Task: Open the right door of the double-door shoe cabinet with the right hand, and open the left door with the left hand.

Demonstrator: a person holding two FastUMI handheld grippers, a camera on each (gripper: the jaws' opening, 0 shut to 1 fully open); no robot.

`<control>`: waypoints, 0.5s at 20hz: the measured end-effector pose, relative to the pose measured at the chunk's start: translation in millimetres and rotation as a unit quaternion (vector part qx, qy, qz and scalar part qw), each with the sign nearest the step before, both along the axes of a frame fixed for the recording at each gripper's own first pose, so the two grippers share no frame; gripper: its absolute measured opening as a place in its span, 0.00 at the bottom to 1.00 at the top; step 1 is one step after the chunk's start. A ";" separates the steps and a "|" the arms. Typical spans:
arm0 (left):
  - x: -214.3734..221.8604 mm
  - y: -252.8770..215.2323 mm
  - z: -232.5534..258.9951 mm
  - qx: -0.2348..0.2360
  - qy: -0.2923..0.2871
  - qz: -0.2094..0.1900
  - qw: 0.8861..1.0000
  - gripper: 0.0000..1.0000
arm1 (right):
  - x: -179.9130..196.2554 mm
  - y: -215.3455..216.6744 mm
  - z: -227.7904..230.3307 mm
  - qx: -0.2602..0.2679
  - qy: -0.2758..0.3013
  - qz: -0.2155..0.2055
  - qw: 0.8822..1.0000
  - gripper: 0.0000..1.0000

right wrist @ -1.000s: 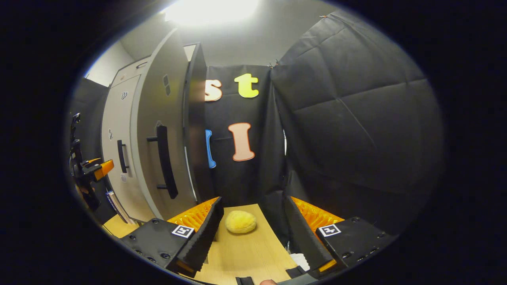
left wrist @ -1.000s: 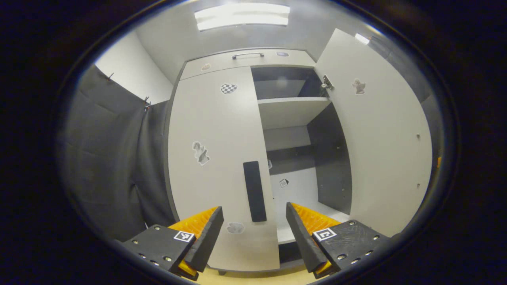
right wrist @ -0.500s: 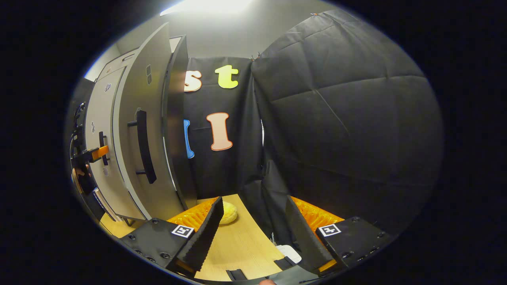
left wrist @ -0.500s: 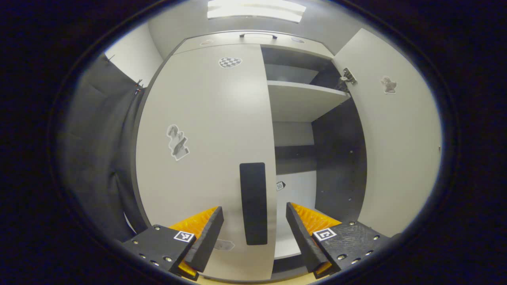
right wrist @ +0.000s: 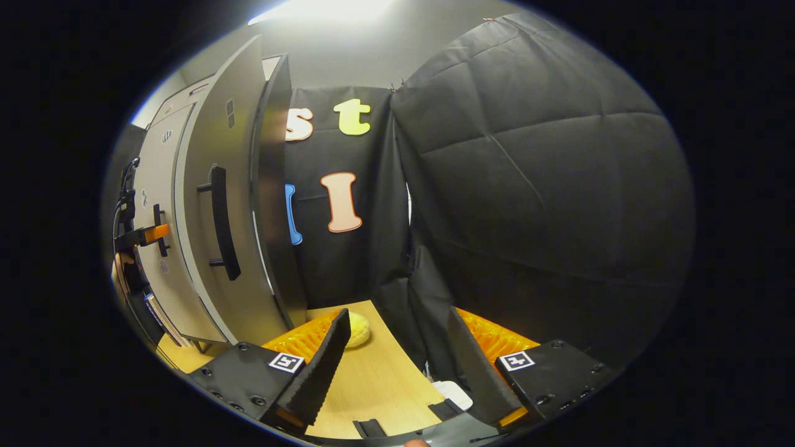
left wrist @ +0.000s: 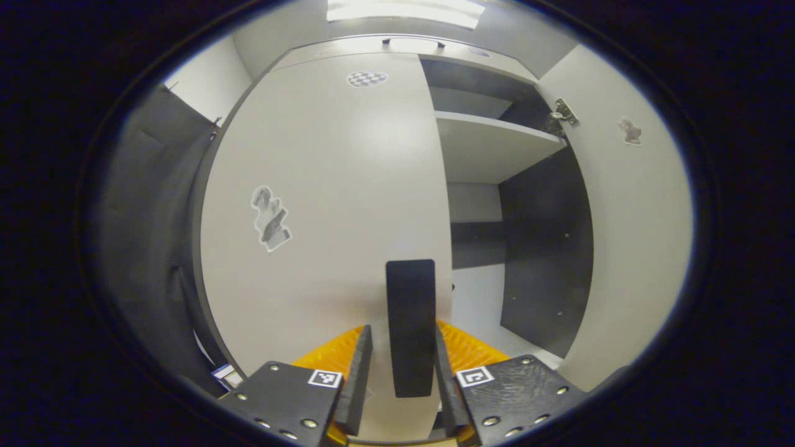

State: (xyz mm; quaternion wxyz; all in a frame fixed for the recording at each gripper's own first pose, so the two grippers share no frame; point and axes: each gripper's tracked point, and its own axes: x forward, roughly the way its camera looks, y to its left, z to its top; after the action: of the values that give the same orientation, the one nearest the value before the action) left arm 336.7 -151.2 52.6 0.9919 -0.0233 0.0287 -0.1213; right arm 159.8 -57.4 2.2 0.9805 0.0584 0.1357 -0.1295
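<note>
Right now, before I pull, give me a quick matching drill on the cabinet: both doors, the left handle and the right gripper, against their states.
Things:
1. left door
2. right door
3. left door handle
4. right gripper

States:
A. swung open
B. open, holding nothing
C. closed
D. between the left gripper's fingers

Pairs: 1-C, 2-A, 3-D, 4-B

The left gripper (left wrist: 400,379) points level and forward, its fingers drawn close together, one on either side of the handle (left wrist: 409,326). The right gripper (right wrist: 394,366) is level too, fingers spread wide apart, holding nothing.
</note>
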 end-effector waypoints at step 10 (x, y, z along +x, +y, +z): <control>-5.1 2.3 -6.9 -0.017 0.031 0.005 0.999 0.14 | 3.2 -4.5 0.4 0.004 -0.004 0.024 1.000 0.93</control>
State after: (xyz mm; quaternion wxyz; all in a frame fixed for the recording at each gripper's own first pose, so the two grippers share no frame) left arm 331.5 -148.9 45.7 0.9906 -0.0440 0.0568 -0.1163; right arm 163.0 -61.9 2.6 0.9836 0.0597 0.1341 -0.1047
